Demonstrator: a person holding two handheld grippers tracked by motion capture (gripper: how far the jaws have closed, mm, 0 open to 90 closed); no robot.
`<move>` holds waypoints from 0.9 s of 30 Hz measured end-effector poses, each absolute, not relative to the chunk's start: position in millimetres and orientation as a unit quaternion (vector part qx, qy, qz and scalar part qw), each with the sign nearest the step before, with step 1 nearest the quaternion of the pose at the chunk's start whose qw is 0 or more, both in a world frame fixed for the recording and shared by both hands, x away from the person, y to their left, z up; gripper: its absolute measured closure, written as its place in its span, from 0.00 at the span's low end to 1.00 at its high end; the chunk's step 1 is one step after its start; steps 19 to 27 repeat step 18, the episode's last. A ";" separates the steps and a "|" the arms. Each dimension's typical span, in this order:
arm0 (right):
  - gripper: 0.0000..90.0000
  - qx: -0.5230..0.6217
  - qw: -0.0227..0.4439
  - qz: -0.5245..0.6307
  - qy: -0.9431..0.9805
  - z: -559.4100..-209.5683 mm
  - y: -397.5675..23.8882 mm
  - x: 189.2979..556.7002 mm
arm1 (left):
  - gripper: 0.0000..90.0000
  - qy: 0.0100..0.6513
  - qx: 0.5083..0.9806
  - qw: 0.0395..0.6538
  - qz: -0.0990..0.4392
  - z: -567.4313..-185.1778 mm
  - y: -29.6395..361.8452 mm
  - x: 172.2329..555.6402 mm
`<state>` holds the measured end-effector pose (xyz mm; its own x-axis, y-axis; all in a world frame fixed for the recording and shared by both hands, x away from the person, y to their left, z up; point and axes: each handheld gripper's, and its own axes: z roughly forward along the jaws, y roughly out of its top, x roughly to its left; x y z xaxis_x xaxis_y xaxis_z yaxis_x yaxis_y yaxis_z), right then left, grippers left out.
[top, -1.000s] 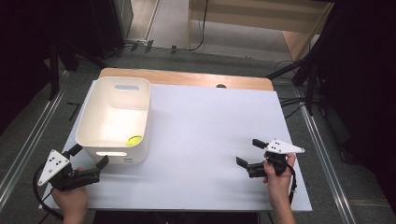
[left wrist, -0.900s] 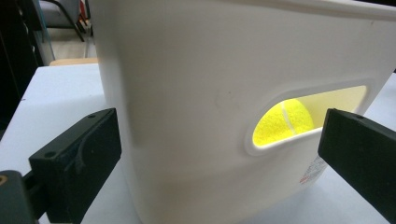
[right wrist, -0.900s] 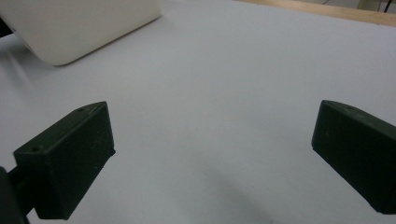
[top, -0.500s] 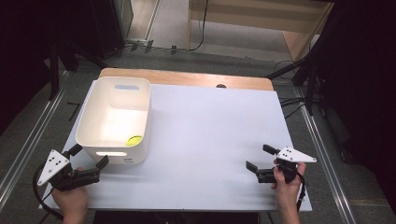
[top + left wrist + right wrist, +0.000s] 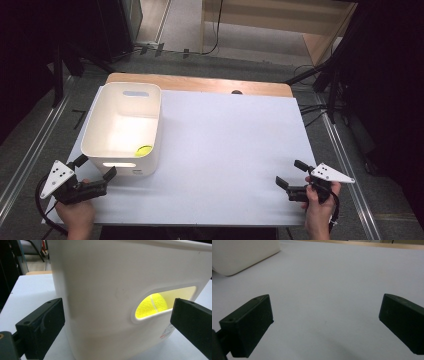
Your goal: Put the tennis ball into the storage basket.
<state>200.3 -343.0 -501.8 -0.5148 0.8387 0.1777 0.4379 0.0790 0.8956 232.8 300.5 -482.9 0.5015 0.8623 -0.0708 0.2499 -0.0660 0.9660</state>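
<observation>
A white plastic bin (image 5: pixel 124 102) stands on the left half of the white table (image 5: pixel 225 140). A yellow tennis ball (image 5: pixel 143 150) lies in its near right corner and shows through the handle slot as the ball (image 5: pixel 151 305) in the left gripper view. My left gripper (image 5: pixel 95 167) is open at the table's near left corner, its jaws level with the bin's near wall (image 5: pixel 105 290) and holding nothing. My right gripper (image 5: pixel 291 173) is open near the front right edge, over bare table (image 5: pixel 324 290), with nothing between its jaws.
A wooden strip (image 5: pixel 200 84) runs along the table's far edge. The bin's corner (image 5: pixel 239 255) appears far off at the upper left of the right gripper view. Metal rails (image 5: pixel 30 150) and cables (image 5: pixel 310 112) lie on the floor around the table.
My right gripper has drawn back toward the front right corner of the table, staying open. The left gripper and the bin have not moved.
</observation>
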 end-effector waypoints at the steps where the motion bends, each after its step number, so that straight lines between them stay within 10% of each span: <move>1: 0.00 0.453 0.200 0.508 0.705 -502.2 -344.9 199.2 | 0.00 0.413 0.674 0.544 0.281 -482.9 300.7 232.8; 27: 0.00 0.465 0.213 0.524 0.681 -509.6 -362.7 195.8 | 0.00 0.412 0.675 0.544 0.281 -483.1 300.0 232.8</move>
